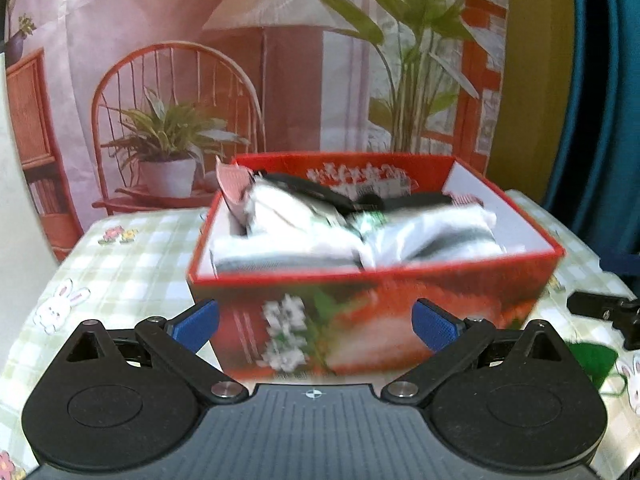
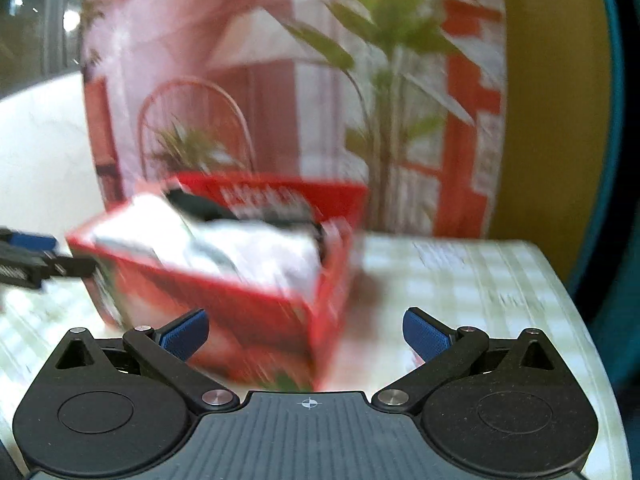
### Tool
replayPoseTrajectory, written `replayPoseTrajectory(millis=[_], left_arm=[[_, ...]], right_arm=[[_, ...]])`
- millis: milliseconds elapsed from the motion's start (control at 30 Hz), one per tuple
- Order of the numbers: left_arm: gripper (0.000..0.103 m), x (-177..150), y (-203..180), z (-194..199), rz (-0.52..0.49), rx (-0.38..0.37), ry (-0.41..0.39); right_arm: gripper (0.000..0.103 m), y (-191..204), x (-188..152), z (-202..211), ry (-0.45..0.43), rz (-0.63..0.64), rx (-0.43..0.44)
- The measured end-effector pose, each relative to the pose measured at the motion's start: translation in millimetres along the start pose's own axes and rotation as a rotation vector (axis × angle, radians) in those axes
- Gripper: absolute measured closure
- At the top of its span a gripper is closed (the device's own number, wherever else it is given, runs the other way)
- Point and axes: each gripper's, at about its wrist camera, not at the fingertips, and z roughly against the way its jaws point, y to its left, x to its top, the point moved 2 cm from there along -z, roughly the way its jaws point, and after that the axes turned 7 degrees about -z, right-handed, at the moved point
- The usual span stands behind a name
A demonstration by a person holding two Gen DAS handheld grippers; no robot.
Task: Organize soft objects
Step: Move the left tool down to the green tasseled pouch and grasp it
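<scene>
Both spread wide, nothing pinched: left hand-held gripper (image 1: pixel 316 322) sits right in front of the red box (image 1: pixel 376 304), right hand-held gripper (image 2: pixel 306 332) faces its corner. Box is stuffed with white and grey striped socks (image 1: pixel 420 236), some black ones behind. It's on the green checked surface (image 1: pixel 132 264), printed backdrop (image 1: pixel 200 60) at the far side.

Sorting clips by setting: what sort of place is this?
Probably a staged home-style tabletop, not a real room: a printed backdrop of a chair and plants hangs behind a table with a checked bunny tablecloth, beside blue curtains.
</scene>
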Motion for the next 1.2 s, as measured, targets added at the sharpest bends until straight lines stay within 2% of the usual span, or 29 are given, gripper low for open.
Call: replayPoseTrajectory(millis=[100,267,367,467,533,567,800,933,1067,1167,1200], left_arm=[[0.0,-12.6,-6.5,0.7,-0.003,-0.018,0.012],[0.0,-27.1,-15.9,-4.0,-0.006,-0.058,0.04],[0.0,-33.1,-18.5,-6.1,-0.007,-0.075,0.058],[0.0,-35.3,-15.2,-4.9,0.004,-0.08,0.059],[0.0,-36.2,-12.0,-3.4,0.021,-0.088,0.06],[0.0,-36.1,-10.6,-3.1,0.029,-0.093,0.06],[0.0,-42.8,-4.5,0.4,0.071,-0.108,0.068],[0.001,-46.6,5.1,2.0,0.115,-0.102,0.075],[0.004,-51.7,10.4,1.1,0.14,-0.105,0.089],[0.008,-56.8,10.4,-1.2,0.161,-0.129,0.1],[0.011,-58.7,10.7,-2.6,0.169,-0.139,0.103]], right_arm=[[0.001,-16.5,-27.5,2.1,0.066,-0.023,-0.047],[0.004,-33.5,-67.5,15.1,0.153,-0.043,-0.074],[0.014,-39.3,-76.9,17.3,0.183,-0.068,-0.066],[0.034,-35.1,-81.6,13.0,0.229,-0.056,-0.056],[0.054,-25.9,-79.8,4.7,0.263,-0.024,-0.043],[0.057,-20.9,-79.7,3.8,0.269,-0.01,-0.033],[0.058,31.4,-70.9,-19.8,0.304,0.07,0.121],[0.058,76.8,-66.8,-40.3,0.312,0.078,0.235],[0.057,119.7,-69.4,-51.4,0.3,0.115,0.312],[0.053,135.5,-74.7,-50.6,0.268,0.149,0.313],[0.048,137.5,-76.9,-48.5,0.255,0.167,0.302]])
